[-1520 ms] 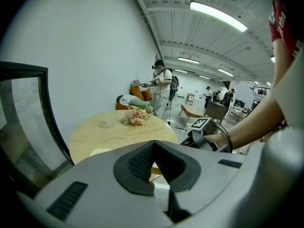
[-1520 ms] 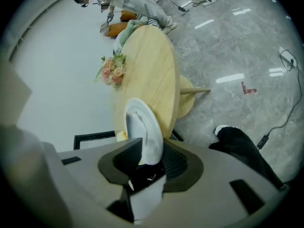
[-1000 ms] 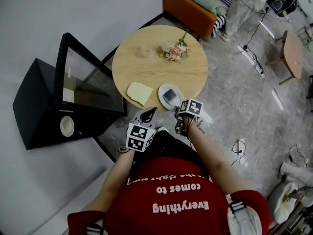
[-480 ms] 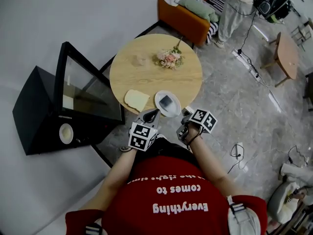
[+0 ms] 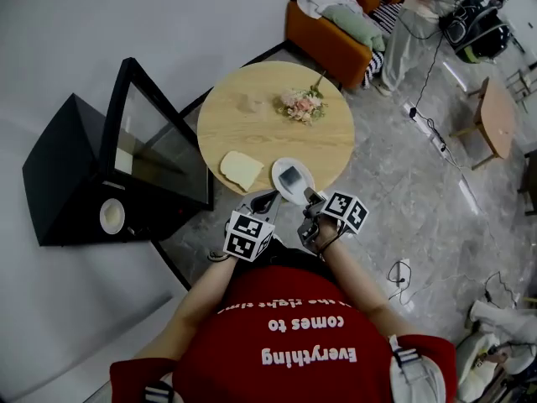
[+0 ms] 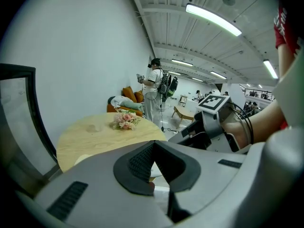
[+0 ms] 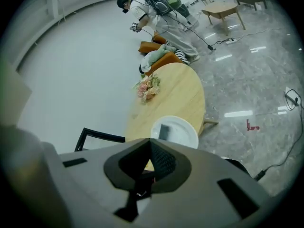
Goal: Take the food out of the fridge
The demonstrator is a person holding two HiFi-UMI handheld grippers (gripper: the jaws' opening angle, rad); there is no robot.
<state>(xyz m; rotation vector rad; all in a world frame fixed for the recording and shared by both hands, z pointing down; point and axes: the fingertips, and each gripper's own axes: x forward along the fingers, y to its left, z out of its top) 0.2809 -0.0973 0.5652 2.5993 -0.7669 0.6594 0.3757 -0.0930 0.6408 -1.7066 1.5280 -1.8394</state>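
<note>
A black fridge (image 5: pixel 71 170) stands at the left with its glass door (image 5: pixel 159 154) swung open towards the round wooden table (image 5: pixel 260 133). A pale round thing (image 5: pixel 112 216) shows low in the fridge. On the table's near edge lie a slice of bread (image 5: pixel 241 170) and a white plate (image 5: pixel 304 191) carrying a dark flat piece (image 5: pixel 290 176). The plate (image 7: pixel 185 133) also appears ahead in the right gripper view. My left gripper (image 5: pixel 267 196) is shut and empty, just short of the table edge. My right gripper (image 5: pixel 309 194) hangs shut and empty beside the plate's near rim.
A bunch of pink flowers (image 5: pixel 304 105) lies at the table's far side. Beyond it stand an orange sofa (image 5: pixel 331 23) with cushions and a person (image 5: pixel 419 15). Cables (image 5: pixel 436 124) run over the grey floor, and a small wooden table (image 5: pixel 497 112) is at the right.
My right gripper has drawn back from over the plate towards my body and risen. The left gripper has kept its place. Plate and bread stay on the table.
</note>
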